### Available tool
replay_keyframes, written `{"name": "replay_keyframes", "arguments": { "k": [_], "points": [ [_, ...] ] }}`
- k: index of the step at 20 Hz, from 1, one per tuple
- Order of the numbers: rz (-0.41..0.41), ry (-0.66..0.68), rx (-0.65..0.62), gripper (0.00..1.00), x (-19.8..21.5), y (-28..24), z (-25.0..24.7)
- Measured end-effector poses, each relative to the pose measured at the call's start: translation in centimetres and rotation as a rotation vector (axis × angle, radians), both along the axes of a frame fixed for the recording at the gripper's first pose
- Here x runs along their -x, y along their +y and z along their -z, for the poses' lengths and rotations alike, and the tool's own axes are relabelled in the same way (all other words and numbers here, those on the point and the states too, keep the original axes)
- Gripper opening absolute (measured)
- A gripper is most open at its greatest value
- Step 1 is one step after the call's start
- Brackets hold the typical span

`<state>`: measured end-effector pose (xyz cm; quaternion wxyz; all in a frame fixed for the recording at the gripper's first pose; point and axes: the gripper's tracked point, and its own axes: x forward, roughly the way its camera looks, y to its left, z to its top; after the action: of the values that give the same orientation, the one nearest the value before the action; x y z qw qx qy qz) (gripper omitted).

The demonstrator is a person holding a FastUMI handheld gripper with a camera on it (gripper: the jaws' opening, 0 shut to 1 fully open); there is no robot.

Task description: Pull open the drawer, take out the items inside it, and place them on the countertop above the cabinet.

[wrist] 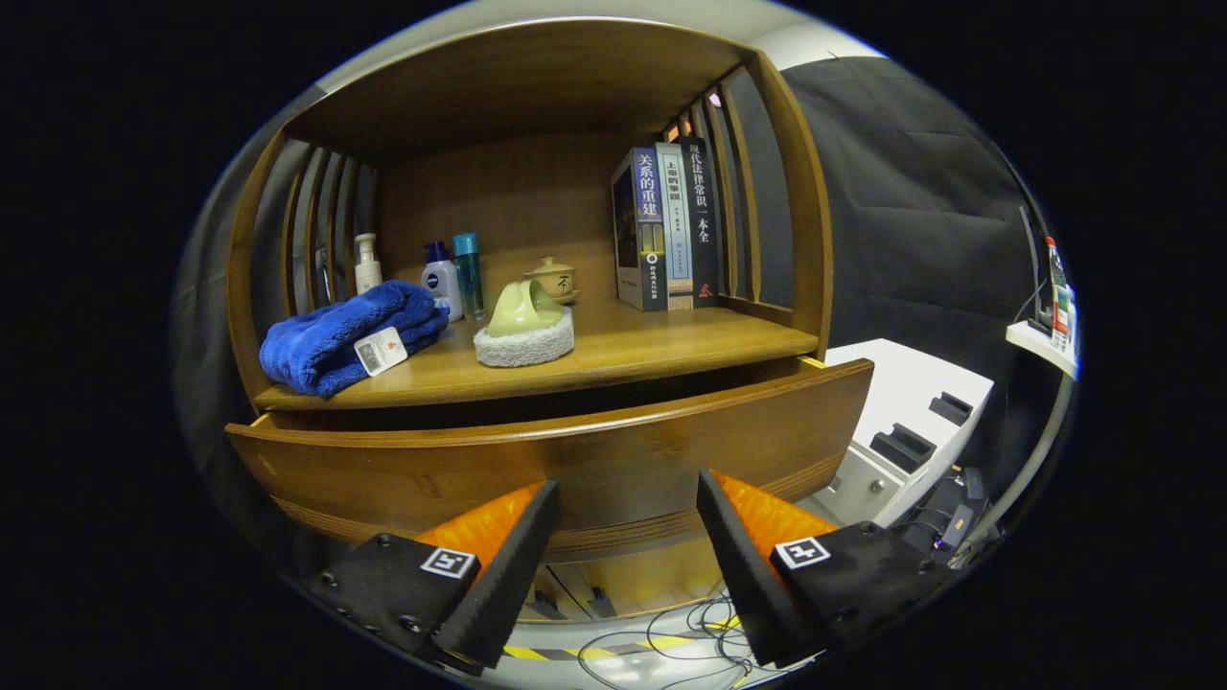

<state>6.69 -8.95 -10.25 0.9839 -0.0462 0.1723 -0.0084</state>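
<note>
The wooden drawer [575, 455] of the cabinet stands pulled partway out, its curved front panel just ahead of my fingertips. A dark gap shows between the drawer front and the countertop [661, 350] above; the drawer's inside is hidden from here. My gripper [628, 498] is open, the fingers spread apart at the lower lip of the drawer front with nothing between them. On the countertop lie a folded blue towel [345, 335] with a white tag and a green cup lying on a grey-white pad [525, 331].
At the back of the shelf stand several bottles [443, 278], a small lidded ceramic cup [553, 278] and three upright books [666, 225]. A white cabinet [906, 422] sits to the right. Cables [671, 632] and striped tape lie on the floor below.
</note>
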Motion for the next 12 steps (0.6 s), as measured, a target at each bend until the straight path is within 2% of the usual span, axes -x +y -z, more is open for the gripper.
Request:
{"name": "replay_keyframes", "arguments": {
  "k": [12],
  "points": [
    [0.006, 0.006, -0.001, 0.98, -3.5, 0.7, 0.3]
  ]
}}
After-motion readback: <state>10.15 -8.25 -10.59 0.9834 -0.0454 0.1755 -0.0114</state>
